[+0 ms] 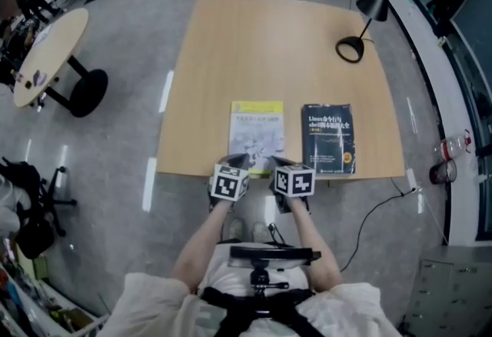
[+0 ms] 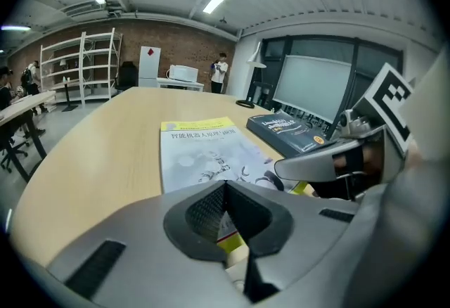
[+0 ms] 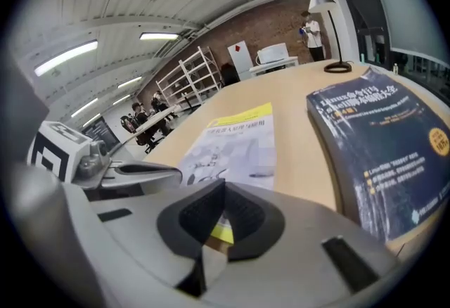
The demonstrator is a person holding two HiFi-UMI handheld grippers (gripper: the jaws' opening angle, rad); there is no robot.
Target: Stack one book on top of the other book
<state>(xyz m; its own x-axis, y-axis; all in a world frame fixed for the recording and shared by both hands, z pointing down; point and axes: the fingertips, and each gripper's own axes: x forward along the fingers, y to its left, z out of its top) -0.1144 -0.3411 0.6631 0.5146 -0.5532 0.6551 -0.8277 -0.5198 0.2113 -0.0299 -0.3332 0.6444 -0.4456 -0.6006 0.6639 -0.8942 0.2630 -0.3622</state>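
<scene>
The dark book (image 1: 328, 138) shows "Linux" and "shell" amid Chinese characters. The Chinese title on the yellow-topped book (image 1: 257, 128) is too blurred to read.

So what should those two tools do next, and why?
Probably open both. The left tool and right tool are shut and empty by the near edge of the pale book, which lies flat beside the dark book. Open, they could pinch that edge and lift it across.
</scene>
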